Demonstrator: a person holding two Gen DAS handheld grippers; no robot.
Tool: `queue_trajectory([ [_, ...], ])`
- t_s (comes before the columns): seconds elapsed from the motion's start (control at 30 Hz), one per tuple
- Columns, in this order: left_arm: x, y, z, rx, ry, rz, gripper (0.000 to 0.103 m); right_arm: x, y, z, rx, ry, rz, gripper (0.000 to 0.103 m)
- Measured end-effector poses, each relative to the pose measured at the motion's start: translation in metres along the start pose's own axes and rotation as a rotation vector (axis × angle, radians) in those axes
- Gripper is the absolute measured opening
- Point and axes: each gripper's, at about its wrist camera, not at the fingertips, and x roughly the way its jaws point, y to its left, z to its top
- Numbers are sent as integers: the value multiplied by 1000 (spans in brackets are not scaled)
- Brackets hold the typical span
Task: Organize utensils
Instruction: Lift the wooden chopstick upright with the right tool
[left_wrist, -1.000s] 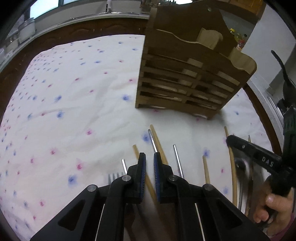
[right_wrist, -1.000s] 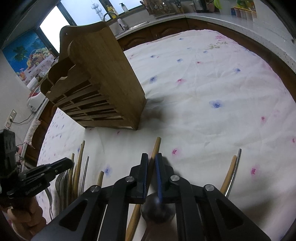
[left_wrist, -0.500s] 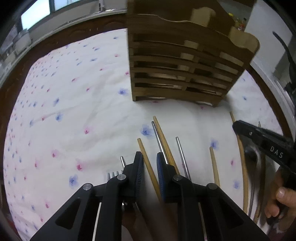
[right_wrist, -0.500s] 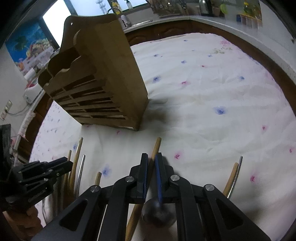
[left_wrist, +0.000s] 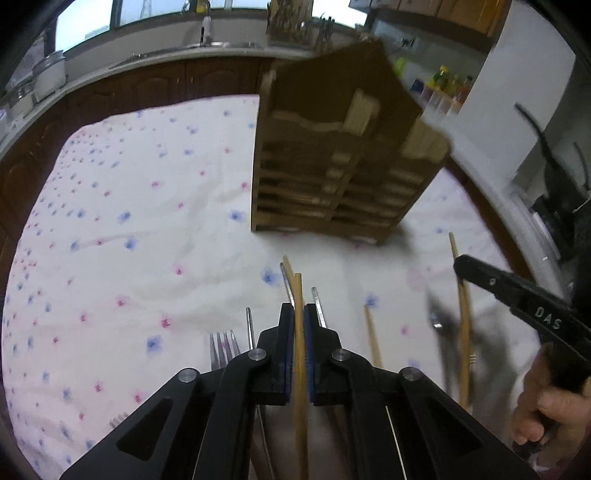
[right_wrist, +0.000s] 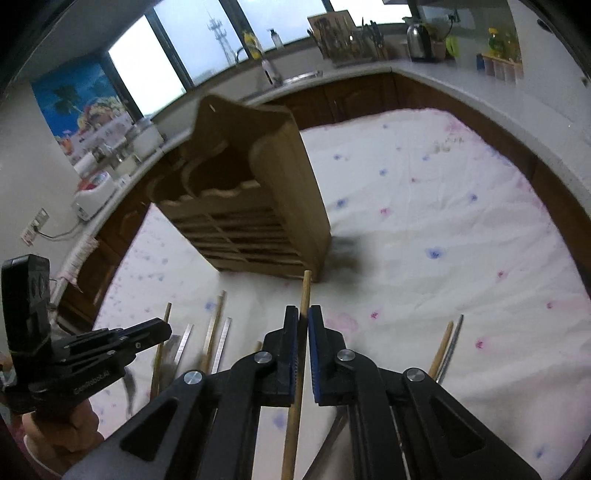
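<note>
Chopstick (left_wrist: 298, 332) sits pinched between the left gripper's (left_wrist: 299, 314) pads, above the cloth (left_wrist: 129, 206). Right gripper (right_wrist: 303, 317) clamps a wooden handle (right_wrist: 303, 295), seemingly a spoon's. Rack (right_wrist: 258, 206) stands beyond; more utensils (right_wrist: 214, 332) lie on the cloth.

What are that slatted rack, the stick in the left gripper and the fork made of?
Rack: looks like wood or bamboo, matte brown with paler cut edges. Stick in the left gripper: probably bamboo or pale wood, plain tan, no shine. Fork: metal by its grey, reflective tines, likely steel.
</note>
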Motion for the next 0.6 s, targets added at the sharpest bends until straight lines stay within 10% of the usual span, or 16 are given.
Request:
queue_trajectory([
  [0.6, -184, 16, -62, -23, -292, -107, 3, -104, 60, 6, -102, -229, 44, 5],
])
